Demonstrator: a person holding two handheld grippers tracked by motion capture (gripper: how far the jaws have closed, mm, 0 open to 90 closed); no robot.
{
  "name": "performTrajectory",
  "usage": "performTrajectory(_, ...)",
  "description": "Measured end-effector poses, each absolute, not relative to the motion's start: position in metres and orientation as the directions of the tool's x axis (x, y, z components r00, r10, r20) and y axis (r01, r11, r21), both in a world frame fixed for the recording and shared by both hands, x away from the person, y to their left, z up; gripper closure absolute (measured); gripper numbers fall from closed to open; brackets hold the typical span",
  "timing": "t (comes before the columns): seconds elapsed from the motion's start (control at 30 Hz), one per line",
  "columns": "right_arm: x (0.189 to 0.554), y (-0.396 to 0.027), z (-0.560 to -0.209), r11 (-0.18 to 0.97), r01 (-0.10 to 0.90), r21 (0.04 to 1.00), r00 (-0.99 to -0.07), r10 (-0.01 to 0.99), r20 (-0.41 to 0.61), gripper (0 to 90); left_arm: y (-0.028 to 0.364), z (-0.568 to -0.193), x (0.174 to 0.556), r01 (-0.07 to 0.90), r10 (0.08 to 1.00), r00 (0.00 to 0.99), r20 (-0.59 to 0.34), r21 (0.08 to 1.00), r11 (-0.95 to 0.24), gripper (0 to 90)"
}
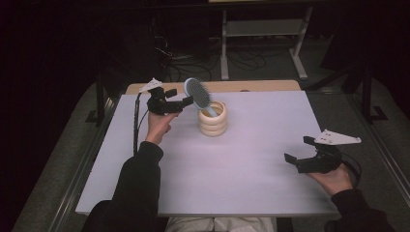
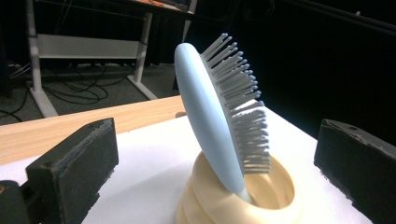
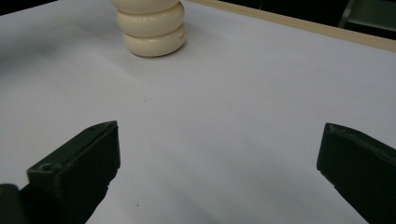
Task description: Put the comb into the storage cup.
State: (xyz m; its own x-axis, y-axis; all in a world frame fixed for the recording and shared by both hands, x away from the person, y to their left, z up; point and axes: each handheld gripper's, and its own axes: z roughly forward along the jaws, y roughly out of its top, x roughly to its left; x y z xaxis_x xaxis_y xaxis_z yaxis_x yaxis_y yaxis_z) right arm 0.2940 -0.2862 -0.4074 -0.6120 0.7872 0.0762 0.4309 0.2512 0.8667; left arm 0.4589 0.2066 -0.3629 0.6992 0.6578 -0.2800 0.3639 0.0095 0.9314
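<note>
We see a flat white table [image 1: 232,164] with a smooth matte top and a pale wooden strip [image 1: 270,86] along its far edge. Toward the far left of the middle stands a cream holder [image 1: 212,121], shaped like three rounded rings stacked one on another, glossy and soft-edged, with an open mouth at the top. A hairbrush [image 1: 198,94] stands in it handle down, tilted toward the left gripper. Its back is a smooth, light blue oval shell, and its face carries rows of thin grey bristles that look like stiff plastic pins.

In the left gripper view we look between two blocky black jaws with a rough, foam-like facing; the hairbrush [image 2: 219,116] rises between them with clear space on either side, so the left gripper [image 1: 186,102] is spread wide and holds nothing. Its tips sit just beside the brush head. The holder [image 2: 243,200] shows a thick rounded lip there.

The right gripper [image 1: 299,149] rests low near the right edge of the table, well apart from the holder, held in a hand [image 1: 333,180] in a dark sleeve. Its jaws also stand wide apart over bare table, and the holder's ringed side [image 3: 152,30] shows far ahead of them.

Beyond the table we make out dark floor, loose cables [image 1: 241,60] and a white metal frame [image 1: 263,29].
</note>
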Motion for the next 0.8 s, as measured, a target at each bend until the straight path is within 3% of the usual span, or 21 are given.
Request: performTrajectory(0.8, 0.294, -0.283, -0.409, 0.271, 0.428, 0.862, -0.622, 0.781, 0.062, 0.0, 0.244, -0.356, 0.427, 0.292, 0.678, 0.714, -0.176, 0.955, -0.060, 0.0)
